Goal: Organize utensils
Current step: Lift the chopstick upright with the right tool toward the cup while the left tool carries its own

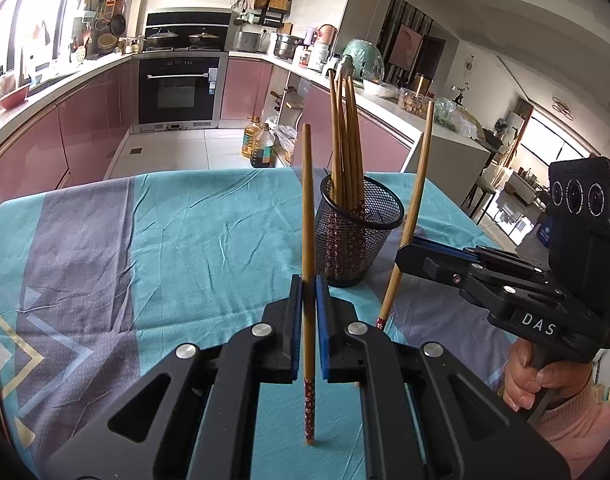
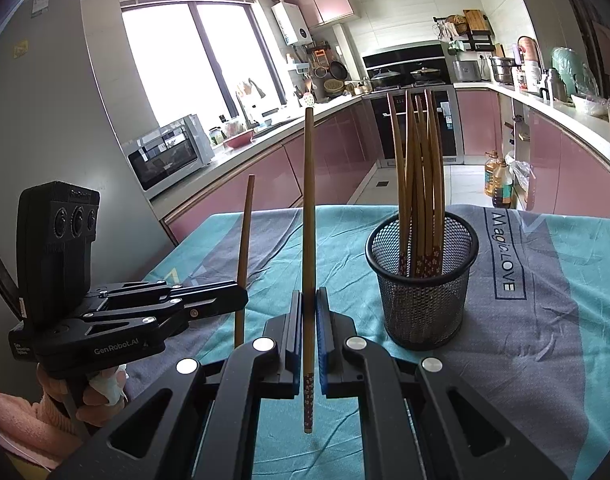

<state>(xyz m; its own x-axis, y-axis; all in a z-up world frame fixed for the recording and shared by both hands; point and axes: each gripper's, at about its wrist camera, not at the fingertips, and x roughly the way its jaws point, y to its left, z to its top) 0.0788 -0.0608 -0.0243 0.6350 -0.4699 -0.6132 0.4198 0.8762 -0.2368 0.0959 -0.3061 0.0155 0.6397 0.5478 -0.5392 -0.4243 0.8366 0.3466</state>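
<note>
From the left wrist, the left tool (image 1: pixel 309 296) pinches an upright chopstick (image 1: pixel 308 216) beside the mesh cup (image 1: pixel 357 236) on the worktop (image 1: pixel 145 240). From the right wrist, the right tool (image 2: pixel 309 308) pinches another chopstick (image 2: pixel 309 220), left of that cup (image 2: pixel 423 292).

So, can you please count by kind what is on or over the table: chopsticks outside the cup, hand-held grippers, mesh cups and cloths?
Chopsticks outside the cup: 2 (left chopstick, right chopstick)
Hand-held grippers: 2 (left hand-held gripper, right hand-held gripper), each shut on its chopstick
Mesh cup: 1
Tablecloth: 1
Total: 6
</note>
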